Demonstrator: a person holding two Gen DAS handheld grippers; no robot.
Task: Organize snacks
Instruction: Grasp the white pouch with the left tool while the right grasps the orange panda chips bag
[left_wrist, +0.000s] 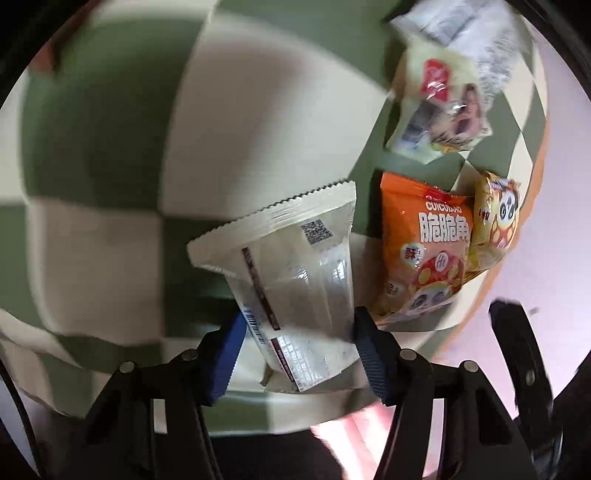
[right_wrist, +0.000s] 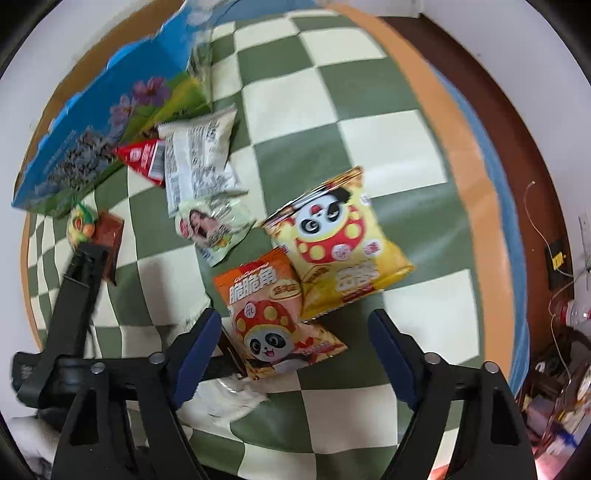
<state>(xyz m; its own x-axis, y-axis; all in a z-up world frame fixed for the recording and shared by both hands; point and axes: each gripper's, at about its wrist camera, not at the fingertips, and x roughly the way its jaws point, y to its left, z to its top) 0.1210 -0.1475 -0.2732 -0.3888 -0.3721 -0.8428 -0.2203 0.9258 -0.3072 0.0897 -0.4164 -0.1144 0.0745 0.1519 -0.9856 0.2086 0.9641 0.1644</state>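
Observation:
My left gripper (left_wrist: 299, 332) is shut on a cream and clear snack packet (left_wrist: 291, 280), held above the green and cream checkered cloth (left_wrist: 110, 147). To its right lie an orange panda snack bag (left_wrist: 424, 251), a yellow panda bag (left_wrist: 495, 221) and a pale packet with a red logo (left_wrist: 439, 107). My right gripper (right_wrist: 295, 339) is open above the orange panda bag (right_wrist: 273, 314), which lies between its fingers. The yellow panda bag (right_wrist: 336, 240) lies just beyond. The left gripper's black arm (right_wrist: 77, 295) shows at the left.
A blue flowered box (right_wrist: 103, 122) lies at the far left with a red packet (right_wrist: 144, 158), a white printed packet (right_wrist: 199, 158), a pale packet with a woman's picture (right_wrist: 210, 229), a brown packet (right_wrist: 109, 236) and a small yellow-green snack (right_wrist: 79, 225). The table's orange edge (right_wrist: 461, 147) runs at the right.

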